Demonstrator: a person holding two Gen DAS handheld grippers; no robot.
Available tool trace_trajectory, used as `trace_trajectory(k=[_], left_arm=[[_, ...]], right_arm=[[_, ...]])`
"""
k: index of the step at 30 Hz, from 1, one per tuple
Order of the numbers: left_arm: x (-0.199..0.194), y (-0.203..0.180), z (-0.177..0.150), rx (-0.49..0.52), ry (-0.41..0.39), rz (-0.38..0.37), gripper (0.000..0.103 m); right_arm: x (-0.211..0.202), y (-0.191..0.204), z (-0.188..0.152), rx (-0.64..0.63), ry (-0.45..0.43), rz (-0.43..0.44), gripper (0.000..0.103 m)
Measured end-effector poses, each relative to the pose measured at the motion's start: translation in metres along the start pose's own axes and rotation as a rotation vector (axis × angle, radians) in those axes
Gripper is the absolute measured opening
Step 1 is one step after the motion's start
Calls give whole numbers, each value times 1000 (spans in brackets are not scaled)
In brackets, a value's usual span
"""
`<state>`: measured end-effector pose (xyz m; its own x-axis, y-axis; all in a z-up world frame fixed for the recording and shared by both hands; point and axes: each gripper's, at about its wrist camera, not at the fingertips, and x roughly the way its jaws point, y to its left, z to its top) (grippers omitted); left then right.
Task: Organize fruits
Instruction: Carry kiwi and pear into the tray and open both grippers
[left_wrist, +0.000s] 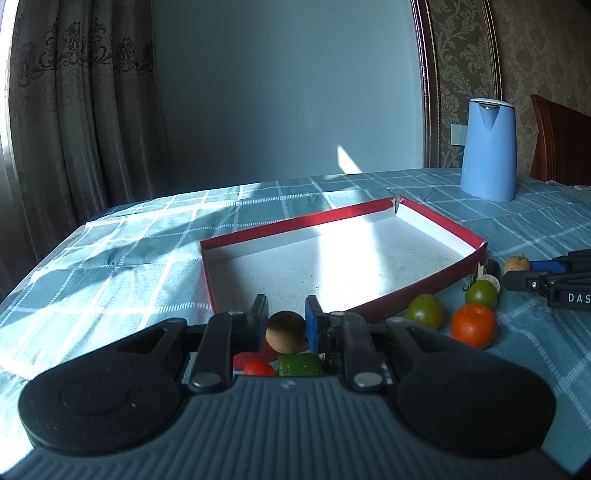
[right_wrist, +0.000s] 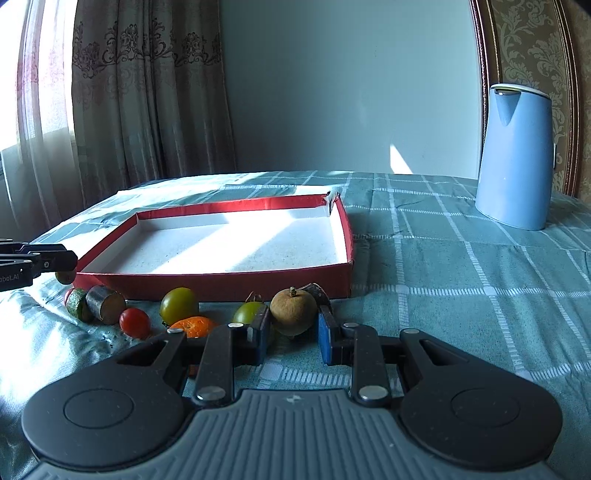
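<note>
A shallow red box (left_wrist: 332, 221) with a white floor, holding no fruit, lies on the checked tablecloth; it also shows in the right wrist view (right_wrist: 221, 284). My left gripper (left_wrist: 286, 323) is shut on a round brown fruit (left_wrist: 285, 331), held just above the box's near edge. Below it are a red tomato (left_wrist: 258, 368) and a green piece (left_wrist: 301, 364). My right gripper (right_wrist: 291, 332) is open, its jaws either side of a brown longan-like fruit (right_wrist: 293, 310) on the cloth. Green tomatoes (right_wrist: 179, 304), an orange (right_wrist: 194, 326) and a red tomato (right_wrist: 135, 322) lie along the box front.
A tall blue kettle (right_wrist: 515, 158) stands at the back right of the table. A cut green piece and a brown cylinder (right_wrist: 105, 303) lie at the box's left front corner. A curtain hangs behind the table at the left.
</note>
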<state>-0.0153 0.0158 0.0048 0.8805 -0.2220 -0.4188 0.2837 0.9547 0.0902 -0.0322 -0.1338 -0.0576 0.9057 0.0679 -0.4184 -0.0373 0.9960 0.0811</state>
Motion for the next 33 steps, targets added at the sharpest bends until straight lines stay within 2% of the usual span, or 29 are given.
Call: trace_trajectory(k=[8,15,25,33], left_arm=[[32,-1,24,-17,1,23,19],[70,-3,37,-23,46,54,19],[114,1,42,-62,108,83,19],[131,10,40,-98,159,73,18]], right_arm=[[10,7,19,-31,-12,-1,26],[41,23,48,-89,-12,-11,26],[113,35,70,-88,119,-3,26],[145,35,73,-73,203,-2,26]])
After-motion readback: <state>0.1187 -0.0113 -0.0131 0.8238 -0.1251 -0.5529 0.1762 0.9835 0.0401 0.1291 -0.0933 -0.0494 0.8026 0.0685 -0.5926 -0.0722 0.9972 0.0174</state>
